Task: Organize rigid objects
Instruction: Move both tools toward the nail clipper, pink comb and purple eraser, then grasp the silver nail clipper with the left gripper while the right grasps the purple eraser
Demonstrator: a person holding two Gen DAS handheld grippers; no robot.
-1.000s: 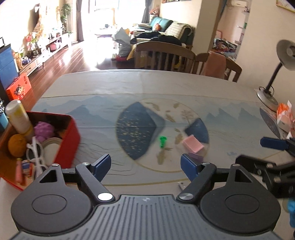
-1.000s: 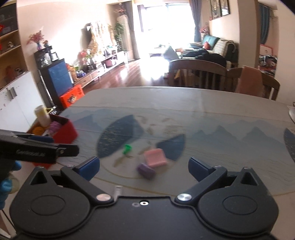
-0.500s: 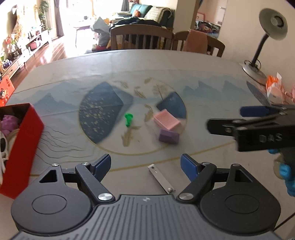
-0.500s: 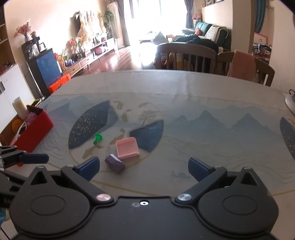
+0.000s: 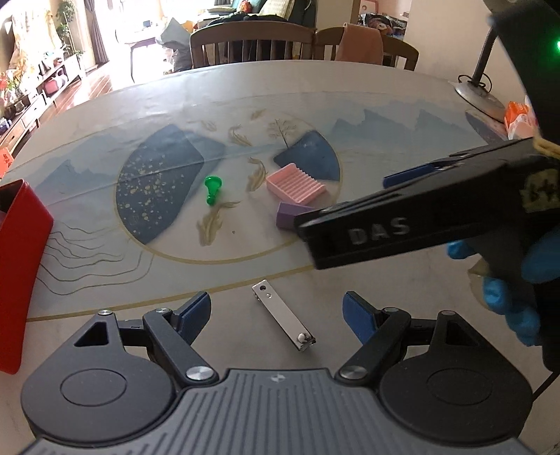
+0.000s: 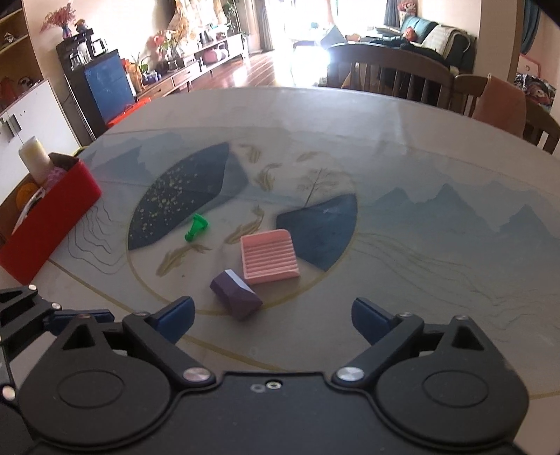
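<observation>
Left gripper (image 5: 276, 309): spread, above nail clipper (image 5: 283, 320) on table (image 5: 367, 105).
Right gripper (image 6: 272, 315): closing, nothing pinched; purple block (image 6: 236, 294) just ahead, possibly touching pink ridged tray (image 6: 269, 257).
Green piece (image 6: 196, 227): well apart from red box (image 6: 52, 213).

The tabletop (image 6: 402, 140) carried a printed pattern of blue mountains, dark patches and gold leaves. Wooden chairs (image 6: 392, 77) stood at its far edge, one draped with a pink cloth (image 6: 500, 101). A desk lamp (image 5: 479, 84) stood at the right edge. Beyond lay a sofa (image 6: 430, 31), a low cabinet with plants (image 6: 182, 66) and a sunlit wooden floor (image 6: 266, 73).
</observation>
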